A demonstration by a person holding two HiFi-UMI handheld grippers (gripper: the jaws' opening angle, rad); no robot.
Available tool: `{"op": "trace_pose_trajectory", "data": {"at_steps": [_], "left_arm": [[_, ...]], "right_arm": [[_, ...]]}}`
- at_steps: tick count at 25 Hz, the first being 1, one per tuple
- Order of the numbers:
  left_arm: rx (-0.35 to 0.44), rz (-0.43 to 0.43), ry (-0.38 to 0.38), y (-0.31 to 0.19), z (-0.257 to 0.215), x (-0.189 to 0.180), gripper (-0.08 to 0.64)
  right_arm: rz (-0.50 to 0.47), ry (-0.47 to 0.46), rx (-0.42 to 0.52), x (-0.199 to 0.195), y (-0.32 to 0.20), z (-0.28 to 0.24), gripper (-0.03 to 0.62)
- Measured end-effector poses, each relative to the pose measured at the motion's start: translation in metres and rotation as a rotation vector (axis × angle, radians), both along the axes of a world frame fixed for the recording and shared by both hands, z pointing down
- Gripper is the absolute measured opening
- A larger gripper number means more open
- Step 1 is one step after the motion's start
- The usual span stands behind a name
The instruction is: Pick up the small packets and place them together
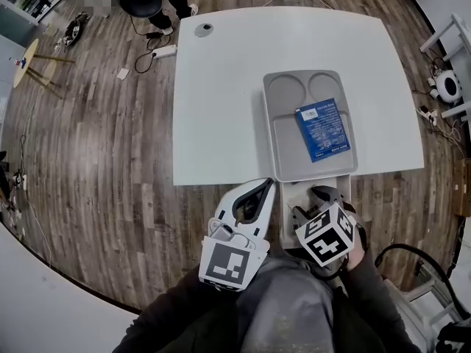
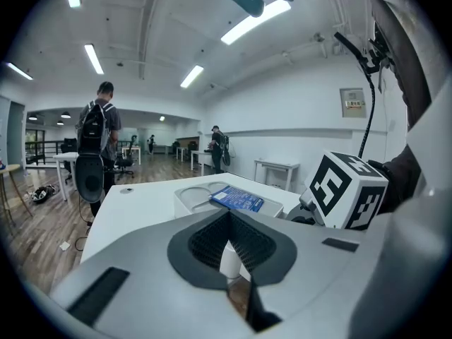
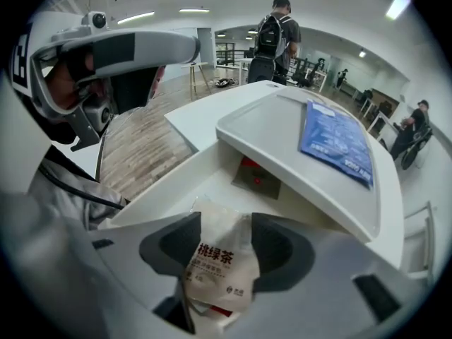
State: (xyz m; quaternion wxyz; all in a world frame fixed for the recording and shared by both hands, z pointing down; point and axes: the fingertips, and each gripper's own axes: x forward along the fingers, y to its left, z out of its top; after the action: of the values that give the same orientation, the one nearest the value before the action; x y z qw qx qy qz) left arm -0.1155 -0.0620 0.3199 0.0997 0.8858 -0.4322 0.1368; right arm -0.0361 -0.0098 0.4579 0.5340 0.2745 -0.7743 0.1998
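My right gripper (image 3: 224, 221) hangs over a white box (image 3: 205, 175) at the table's near edge. A small cream packet (image 3: 215, 260) with printed characters stands between its pads, which are spread and do not visibly squeeze it. Farther back in the box lies a dark packet with a red mark (image 3: 256, 177), partly under the grey tray (image 1: 287, 153). A blue packet (image 1: 322, 129) lies flat on that tray. My left gripper (image 1: 259, 187) is held beside the right gripper (image 1: 316, 197), just short of the table edge. It is shut and empty, and its pads (image 2: 212, 235) meet in a V.
The white table (image 1: 221, 109) carries a small round fitting (image 1: 204, 29) at its far left. A person with a backpack (image 2: 99, 133) stands by a black chair (image 1: 140, 2) beyond the far side. Cables and power strips (image 1: 163, 51) lie on the wood floor.
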Motion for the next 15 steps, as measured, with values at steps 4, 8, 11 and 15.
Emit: {"op": "trace_pose_trajectory", "data": {"at_steps": [4, 8, 11, 15], "left_arm": [[0.001, 0.01, 0.004, -0.003, -0.002, -0.001, -0.003], [0.002, -0.003, 0.005, -0.005, -0.002, -0.005, -0.003], [0.007, -0.016, 0.002, -0.004, -0.003, -0.008, -0.003], [0.023, -0.034, -0.004, -0.004, -0.008, -0.007, -0.003]], "right_arm": [[0.001, -0.014, -0.022, -0.002, -0.001, -0.001, 0.19], [0.015, -0.043, 0.032, 0.001, -0.005, -0.007, 0.057], [0.026, -0.071, 0.07, 0.002, -0.007, -0.016, 0.049], [0.04, -0.149, 0.111, 0.002, -0.008, -0.041, 0.049]]}}
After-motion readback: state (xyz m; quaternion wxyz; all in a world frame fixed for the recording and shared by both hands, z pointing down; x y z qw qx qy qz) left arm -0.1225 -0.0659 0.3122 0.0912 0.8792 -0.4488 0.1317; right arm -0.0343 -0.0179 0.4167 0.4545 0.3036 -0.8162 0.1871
